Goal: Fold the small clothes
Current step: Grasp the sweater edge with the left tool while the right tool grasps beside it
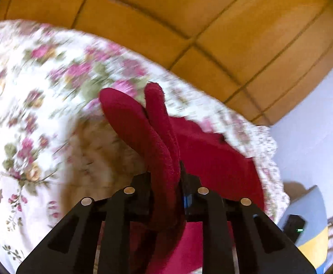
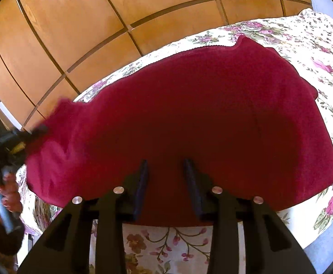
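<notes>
A floral bedspread [image 2: 321,73] is seen spread over a bed, with a panelled wooden wardrobe [image 2: 79,34] standing behind it, and it is on this bedspread that the work is being done. A dark red knitted garment [image 2: 200,105] is laid across the middle of the bedspread, most of it flat and open, its far edge running close to the side of the bedspread nearest the wardrobe.

No finished fold can be made out in the garment; the task is judged to be at its first fold, with everything after that still to be done. One end of the garment is shown gathered and raised off the bedspread, pinched into two thick ridges [image 1: 143,123] between the narrowed jaws of the left gripper [image 1: 166,178]; in the right wrist view the same gripper [image 2: 32,134] is seen at the garment's left end, with the person's hand [image 2: 5,189] on its handle below. The near edge of the garment, towards the front of the bedspread, is straddled by the right gripper [image 2: 166,182], its jaws kept partly apart; whether its pads touch the cloth cannot be told. A blue and yellow cushion [image 1: 312,235] is glimpsed beyond the bedspread's corner.
</notes>
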Tool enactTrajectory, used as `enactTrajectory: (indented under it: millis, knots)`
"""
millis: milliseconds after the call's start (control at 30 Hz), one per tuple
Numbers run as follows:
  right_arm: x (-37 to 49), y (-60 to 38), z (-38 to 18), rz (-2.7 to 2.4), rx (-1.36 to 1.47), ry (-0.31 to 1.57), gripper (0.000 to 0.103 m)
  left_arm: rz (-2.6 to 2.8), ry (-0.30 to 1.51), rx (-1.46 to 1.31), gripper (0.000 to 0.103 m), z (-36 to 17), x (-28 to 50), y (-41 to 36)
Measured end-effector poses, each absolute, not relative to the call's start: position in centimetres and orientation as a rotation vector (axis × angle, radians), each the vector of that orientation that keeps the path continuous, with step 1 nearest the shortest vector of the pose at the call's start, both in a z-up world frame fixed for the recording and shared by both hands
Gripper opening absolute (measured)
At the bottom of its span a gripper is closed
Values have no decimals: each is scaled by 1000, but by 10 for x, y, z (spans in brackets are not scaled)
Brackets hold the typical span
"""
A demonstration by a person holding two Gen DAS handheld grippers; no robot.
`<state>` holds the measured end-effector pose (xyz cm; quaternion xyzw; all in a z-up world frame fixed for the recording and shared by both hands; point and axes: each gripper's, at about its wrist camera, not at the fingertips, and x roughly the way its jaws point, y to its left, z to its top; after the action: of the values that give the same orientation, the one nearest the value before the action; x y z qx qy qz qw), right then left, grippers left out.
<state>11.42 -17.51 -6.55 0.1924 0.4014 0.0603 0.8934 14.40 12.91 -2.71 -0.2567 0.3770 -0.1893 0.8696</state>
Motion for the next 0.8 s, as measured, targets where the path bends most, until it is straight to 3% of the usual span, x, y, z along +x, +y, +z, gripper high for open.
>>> enactTrajectory:
  millis: [167,533,800]
  knots:
    - [106,-188,-52,120,470,788,52,-502,743,-511,16,14,141,95]
    - [71,-258,-34,51,589,777,59,-690,774,-511,16,55,159,-7]
    - [37,-279,-32,-1,675,755,60,-704,870,-445,16,42,172,-102]
